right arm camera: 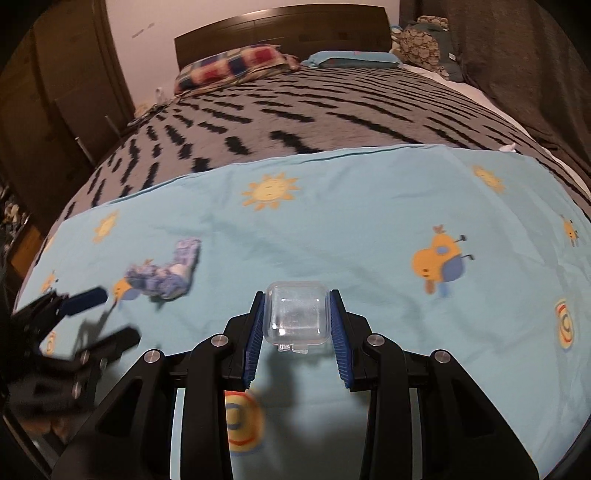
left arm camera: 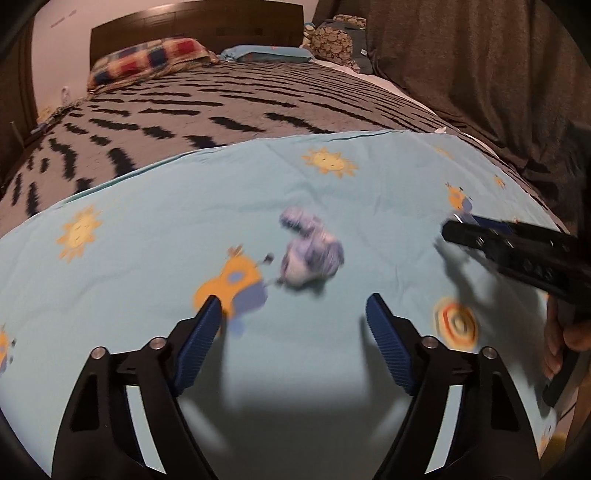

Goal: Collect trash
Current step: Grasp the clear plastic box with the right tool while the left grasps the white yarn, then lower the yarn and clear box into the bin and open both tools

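A crumpled blue-and-white wrapper (left arm camera: 310, 254) lies on the light blue printed sheet (left arm camera: 147, 206), a little ahead of my left gripper (left arm camera: 293, 306), which is open and empty above the sheet. The wrapper also shows in the right wrist view (right arm camera: 166, 273), left of centre. My right gripper (right arm camera: 297, 308) is shut on a small clear plastic box (right arm camera: 297, 314), held just above the sheet. The right gripper also shows in the left wrist view (left arm camera: 458, 227) at the right edge. The left gripper shows in the right wrist view (right arm camera: 110, 314), open.
The sheet covers the foot of a bed with a grey black-striped blanket (left arm camera: 207, 107). A checked pillow (left arm camera: 147, 59) and a blue pillow (left arm camera: 269, 53) lie by the dark headboard (left arm camera: 195, 27). A brown curtain (left arm camera: 480, 62) hangs right. A wardrobe (right arm camera: 55, 92) stands left.
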Demonstrator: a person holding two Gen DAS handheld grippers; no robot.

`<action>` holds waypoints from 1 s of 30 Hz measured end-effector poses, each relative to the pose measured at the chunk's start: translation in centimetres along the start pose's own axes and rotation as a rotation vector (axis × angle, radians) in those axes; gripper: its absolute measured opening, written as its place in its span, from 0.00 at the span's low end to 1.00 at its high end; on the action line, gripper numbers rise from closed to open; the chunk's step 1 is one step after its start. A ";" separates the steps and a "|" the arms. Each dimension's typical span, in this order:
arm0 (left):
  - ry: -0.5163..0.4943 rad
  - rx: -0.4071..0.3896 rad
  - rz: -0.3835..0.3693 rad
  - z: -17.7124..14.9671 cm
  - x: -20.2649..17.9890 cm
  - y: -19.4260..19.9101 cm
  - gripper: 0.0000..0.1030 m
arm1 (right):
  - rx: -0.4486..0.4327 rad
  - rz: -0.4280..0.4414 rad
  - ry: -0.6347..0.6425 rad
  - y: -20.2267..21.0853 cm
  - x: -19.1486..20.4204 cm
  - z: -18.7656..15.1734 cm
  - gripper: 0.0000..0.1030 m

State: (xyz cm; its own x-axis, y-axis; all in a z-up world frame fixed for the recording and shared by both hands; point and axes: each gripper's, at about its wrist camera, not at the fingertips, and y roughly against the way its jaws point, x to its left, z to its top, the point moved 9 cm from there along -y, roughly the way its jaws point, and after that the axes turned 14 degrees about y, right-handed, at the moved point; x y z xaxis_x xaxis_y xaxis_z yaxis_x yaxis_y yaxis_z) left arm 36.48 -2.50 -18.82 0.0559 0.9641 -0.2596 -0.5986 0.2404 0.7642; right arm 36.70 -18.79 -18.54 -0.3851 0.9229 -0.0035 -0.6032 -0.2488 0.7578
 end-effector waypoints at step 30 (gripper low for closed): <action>-0.090 -0.001 -0.084 -13.5 -6.9 13.4 0.26 | -0.046 -0.069 0.097 15.2 3.9 -10.6 0.34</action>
State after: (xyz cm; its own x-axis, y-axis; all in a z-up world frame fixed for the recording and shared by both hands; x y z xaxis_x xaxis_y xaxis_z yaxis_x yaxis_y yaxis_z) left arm 17.29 -7.41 -14.75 0.1767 0.9469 -0.2685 -0.5896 0.3203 0.7415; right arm 18.60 -22.13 -13.97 -0.4061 0.9060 -0.1195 -0.6610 -0.2010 0.7230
